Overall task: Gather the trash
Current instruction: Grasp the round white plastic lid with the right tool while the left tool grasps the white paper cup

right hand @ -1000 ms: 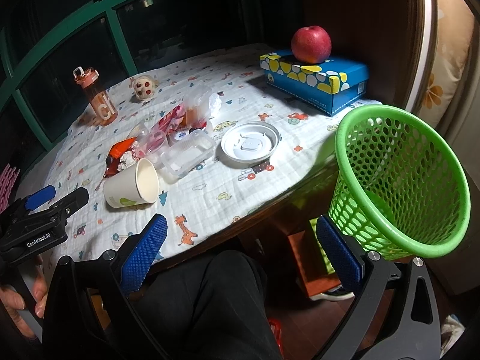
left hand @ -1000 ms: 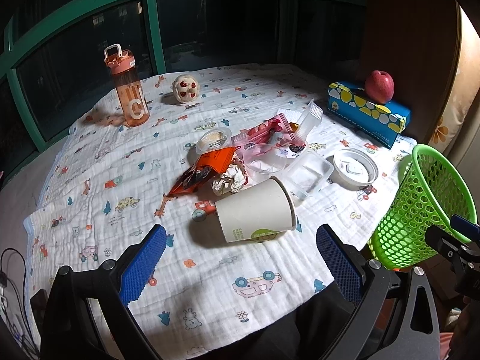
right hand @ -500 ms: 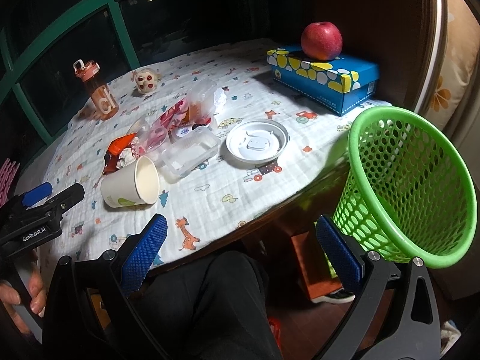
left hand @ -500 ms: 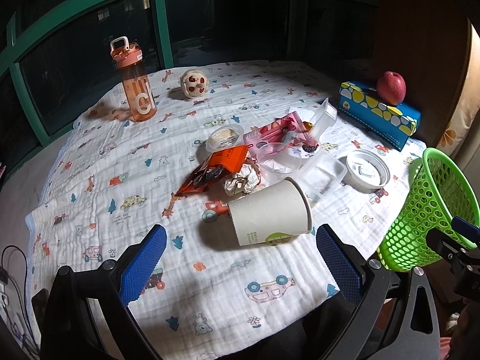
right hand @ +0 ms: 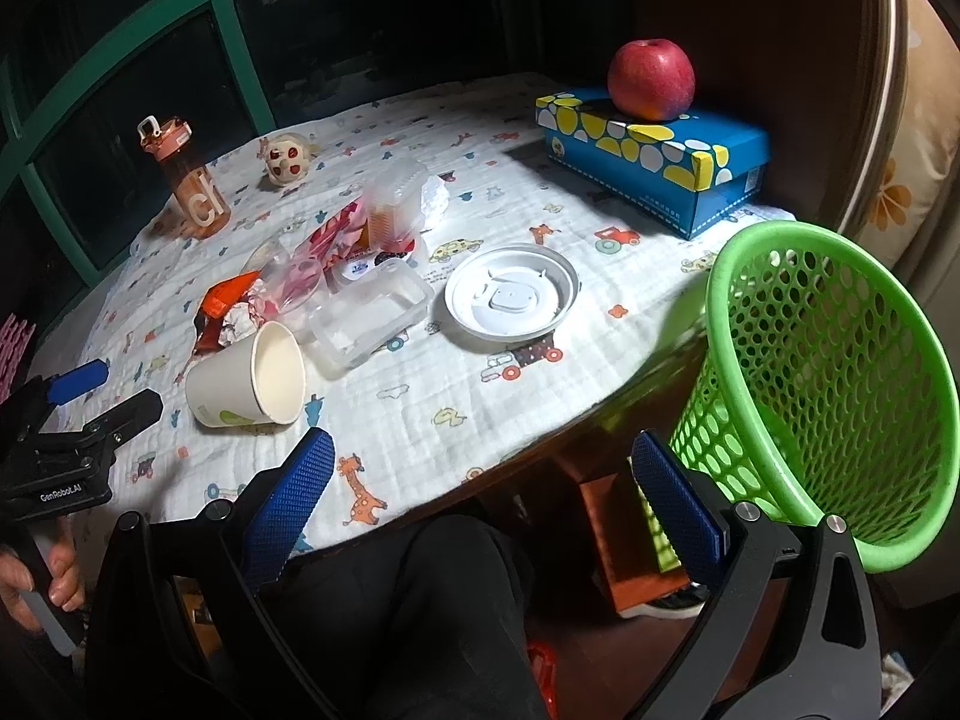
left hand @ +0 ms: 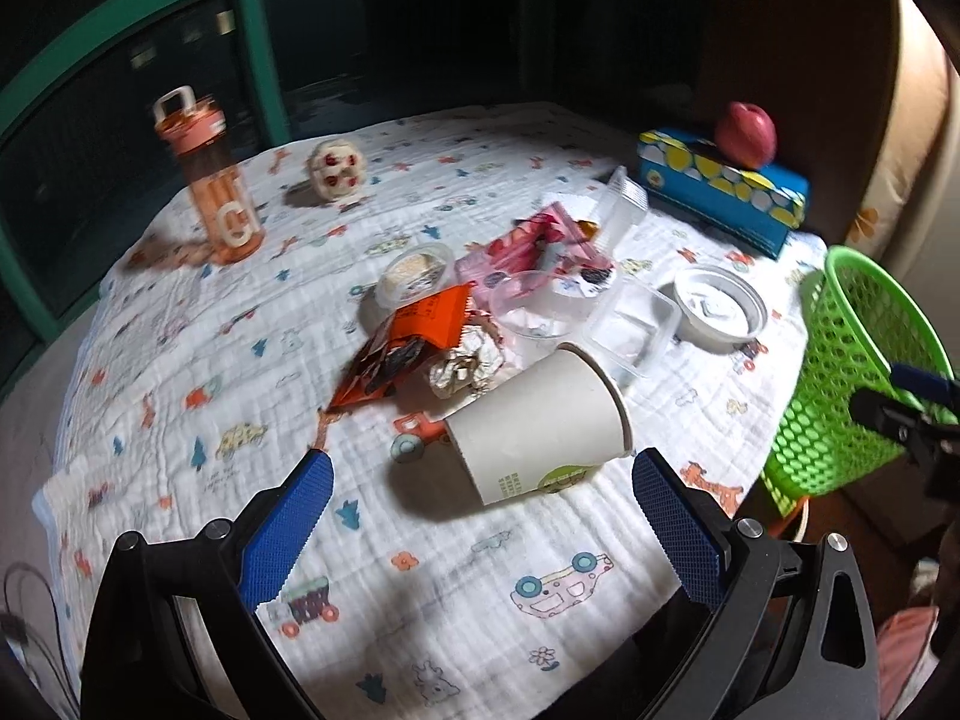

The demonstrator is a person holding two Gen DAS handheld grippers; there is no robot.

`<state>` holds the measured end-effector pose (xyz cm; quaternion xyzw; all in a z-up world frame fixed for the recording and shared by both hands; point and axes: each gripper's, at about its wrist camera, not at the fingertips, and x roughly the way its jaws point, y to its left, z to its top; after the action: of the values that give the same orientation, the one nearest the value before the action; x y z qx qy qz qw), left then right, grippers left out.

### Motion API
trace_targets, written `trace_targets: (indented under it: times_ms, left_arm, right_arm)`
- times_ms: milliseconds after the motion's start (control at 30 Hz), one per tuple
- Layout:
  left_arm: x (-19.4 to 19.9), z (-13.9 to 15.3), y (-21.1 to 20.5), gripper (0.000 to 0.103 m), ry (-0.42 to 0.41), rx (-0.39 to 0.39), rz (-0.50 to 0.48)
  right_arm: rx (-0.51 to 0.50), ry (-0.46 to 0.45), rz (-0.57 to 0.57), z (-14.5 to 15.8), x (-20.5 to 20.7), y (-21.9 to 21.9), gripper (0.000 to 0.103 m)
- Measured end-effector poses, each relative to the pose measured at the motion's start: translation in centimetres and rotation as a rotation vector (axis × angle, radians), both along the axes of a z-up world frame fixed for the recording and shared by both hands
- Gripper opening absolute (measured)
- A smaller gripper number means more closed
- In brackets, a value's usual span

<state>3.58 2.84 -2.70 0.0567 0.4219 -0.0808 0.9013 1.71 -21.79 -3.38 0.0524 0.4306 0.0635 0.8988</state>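
A white paper cup (left hand: 534, 420) lies on its side on the patterned tablecloth, just ahead of my open, empty left gripper (left hand: 480, 516); it also shows in the right wrist view (right hand: 246, 378). Behind it lie an orange wrapper (left hand: 414, 336), crumpled foil (left hand: 468, 360), clear plastic containers (left hand: 630, 324), a pink wrapper (left hand: 534, 240) and a white lid (left hand: 717, 309). A green mesh basket (right hand: 828, 384) stands off the table's right edge. My right gripper (right hand: 480, 504) is open and empty over the table's front edge, left of the basket.
An orange water bottle (left hand: 210, 180) and a small spotted toy (left hand: 336, 171) stand at the back left. A blue tissue box (right hand: 654, 156) with a red apple (right hand: 651, 78) on top sits at the back right. A person's dark trouser leg (right hand: 444, 600) is below the table edge.
My left gripper has moved forward over the table, so the cup sits closer between its fingers. My right gripper has shifted slightly forward and the basket looks nearer. Both stay open.
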Motion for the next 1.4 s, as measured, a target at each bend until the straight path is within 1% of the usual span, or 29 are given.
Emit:
trace_targets:
  times_ms: [200, 333, 400, 667, 1000, 1133, 1267, 1300, 1367, 1400]
  left_arm:
    - [1.1, -0.7, -1.2, 0.097, 0.012, 0.065, -0.201]
    - [2.2, -1.6, -2.2, 0.097, 0.034, 0.111, -0.3]
    - [2.8, -1.9, -2.5, 0.097, 0.042, 0.128, -0.338]
    - [5.0, -3.8, -3.6, 0.097, 0.105, 0.154, -0.471]
    - [6.9, -5.5, -4.4, 0.097, 0.173, 0.178, -0.567]
    - [7.5, -6.2, -4.7, 0.097, 0.202, 0.173, -0.574]
    - [7.5, -6.4, -4.7, 0.096, 0.202, 0.154, -0.58]
    - [7.5, -6.3, -4.8, 0.095, 0.201, 0.149, -0.583]
    - [7.3, -6.3, -4.9, 0.084, 0.2, 0.149, -0.585]
    - [7.3, -6.3, -4.9, 0.084, 0.2, 0.147, -0.58]
  right_arm:
    - [-0.004, 0.014, 0.005, -0.5, 0.8, 0.2, 0.098]
    - [-0.006, 0.017, 0.013, -0.7, 1.2, 0.5, 0.098]
    - [-0.005, 0.02, 0.013, -0.8, 1.5, 0.5, 0.098]
    - [0.001, 0.039, 0.008, -1.3, 2.6, 0.3, 0.098]
    - [0.001, 0.072, 0.028, -2.4, 4.1, 0.4, 0.098]
    - [-0.001, 0.066, 0.043, -2.6, 5.0, 0.3, 0.098]
    - [0.0, 0.062, 0.044, -2.9, 6.3, -0.3, 0.098]
    - [0.008, 0.063, 0.046, -3.1, 6.7, -0.5, 0.098]
    - [0.017, 0.075, 0.042, -3.4, 7.6, -0.9, 0.098]
    - [0.023, 0.078, 0.045, -3.6, 8.1, -1.0, 0.098]
